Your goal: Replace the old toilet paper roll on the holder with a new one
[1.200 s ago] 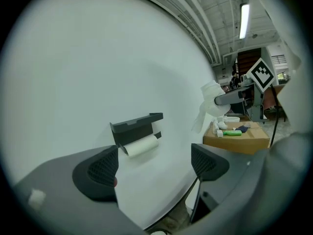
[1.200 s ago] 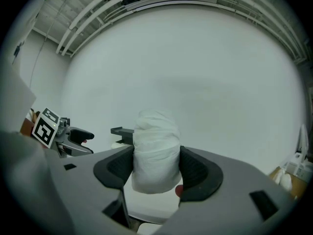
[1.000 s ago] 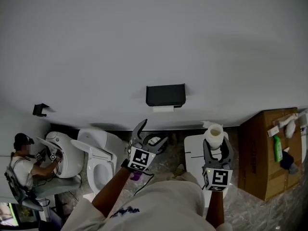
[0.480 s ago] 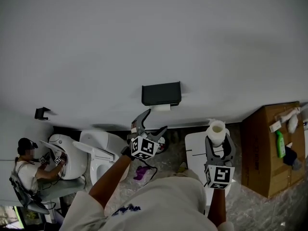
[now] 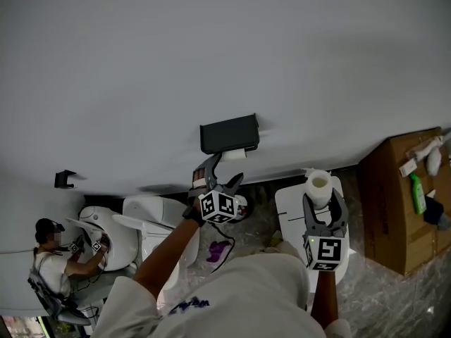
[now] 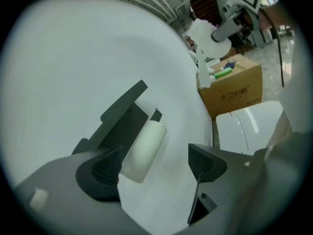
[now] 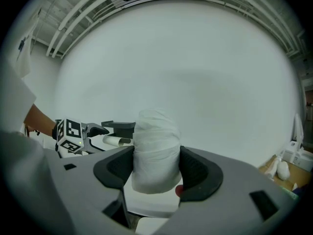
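On the holder [image 5: 229, 134] the old roll [image 6: 144, 146] hangs untouched; near it the left tool [image 6: 154, 163], empty, jaws apart, has just been closing; right of the holder, the right tool [image 7: 156, 168] clamps the new roll [image 7: 155, 146].

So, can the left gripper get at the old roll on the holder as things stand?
Probably yes. The left gripper faces the old roll under the black holder; its jaws, which have just closed a little, stand apart with nothing between them, and nothing blocks the way.
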Demonstrator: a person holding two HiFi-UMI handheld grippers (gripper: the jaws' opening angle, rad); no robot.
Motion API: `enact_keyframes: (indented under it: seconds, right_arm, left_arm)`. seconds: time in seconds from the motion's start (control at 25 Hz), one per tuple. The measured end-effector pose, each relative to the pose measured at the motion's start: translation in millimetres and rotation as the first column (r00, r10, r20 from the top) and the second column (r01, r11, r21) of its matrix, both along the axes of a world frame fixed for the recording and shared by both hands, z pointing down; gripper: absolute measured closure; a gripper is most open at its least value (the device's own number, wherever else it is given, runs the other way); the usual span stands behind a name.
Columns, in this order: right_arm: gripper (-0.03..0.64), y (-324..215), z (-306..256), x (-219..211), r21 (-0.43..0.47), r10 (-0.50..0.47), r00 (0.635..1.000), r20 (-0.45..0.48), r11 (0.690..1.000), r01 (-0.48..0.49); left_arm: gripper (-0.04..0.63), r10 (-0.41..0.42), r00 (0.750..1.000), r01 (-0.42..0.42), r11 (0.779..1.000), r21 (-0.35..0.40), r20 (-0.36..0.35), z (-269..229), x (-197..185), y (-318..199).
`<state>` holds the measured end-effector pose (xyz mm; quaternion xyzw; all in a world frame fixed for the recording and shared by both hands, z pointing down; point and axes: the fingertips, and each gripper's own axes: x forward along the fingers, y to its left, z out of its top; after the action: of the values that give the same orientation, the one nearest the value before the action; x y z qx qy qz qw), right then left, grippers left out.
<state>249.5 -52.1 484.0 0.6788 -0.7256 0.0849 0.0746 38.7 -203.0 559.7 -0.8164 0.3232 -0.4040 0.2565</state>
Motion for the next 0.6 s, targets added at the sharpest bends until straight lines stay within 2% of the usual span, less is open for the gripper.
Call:
enact_keyframes:
  seconds: [0.08, 0.28, 0.6]
  right_arm:
    - [0.334, 0, 1, 2, -0.002, 0.003, 1.0, 0.003, 1.0, -0.003]
    - [0.334, -5, -2, 4, 0.007, 0.008, 1.0, 0.015, 1.0, -0.008]
    - [0.334, -9, -2, 2, -0.003, 0.001, 1.0, 0.009, 1.0, -0.001]
  left_arm:
    - [0.177, -0.001, 0.999, -0.002, 0.999, 0.054, 0.055, 2, 0, -4]
    - [0.221, -0.008, 0.996, 0.002, 0.998, 0.068, 0.093, 9, 3, -13]
    - [0.275, -0.035, 0.975, -0.005, 0.984, 0.179, 0.22, 8, 1, -26]
